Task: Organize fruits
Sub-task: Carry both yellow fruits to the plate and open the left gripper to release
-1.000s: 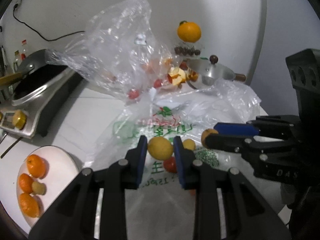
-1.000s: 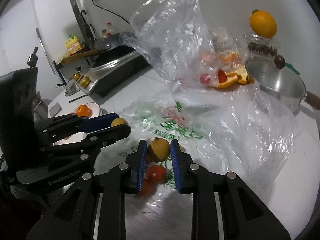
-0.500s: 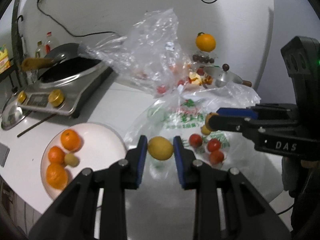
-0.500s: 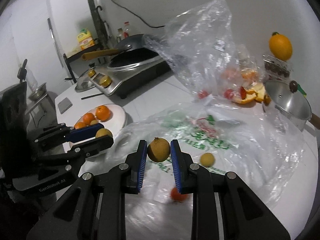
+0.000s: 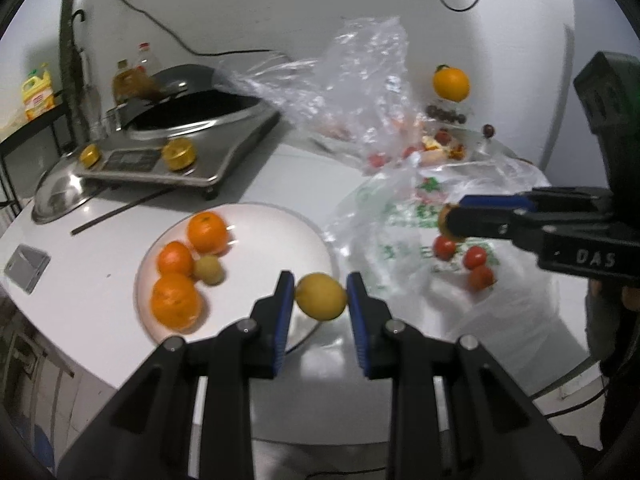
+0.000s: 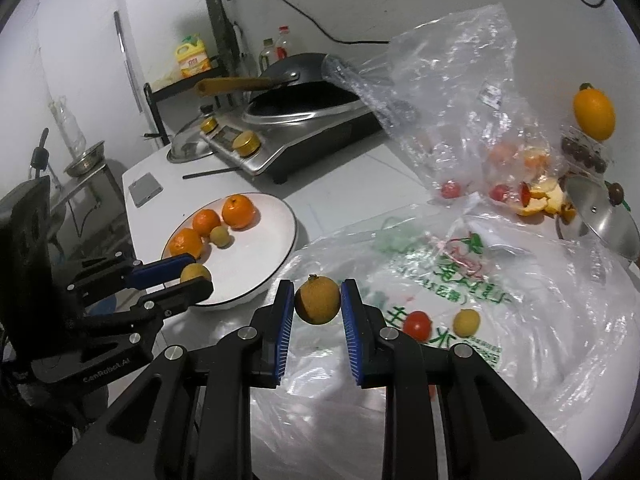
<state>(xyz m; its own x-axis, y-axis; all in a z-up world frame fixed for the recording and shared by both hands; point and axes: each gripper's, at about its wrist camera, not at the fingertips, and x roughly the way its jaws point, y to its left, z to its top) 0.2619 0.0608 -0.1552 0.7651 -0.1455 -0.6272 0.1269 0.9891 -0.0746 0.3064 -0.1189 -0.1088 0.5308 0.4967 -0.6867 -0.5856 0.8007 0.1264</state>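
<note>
Over plate rim | lemon, long axis crosswise | left gripper clamped

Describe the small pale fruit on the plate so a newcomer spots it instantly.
Find the white plate in front of the induction cooker. Four fruits cluster at its far-left side. The target is the small yellow-green fruit tucked among three oranges: the smallest and the only one not orange.
</note>
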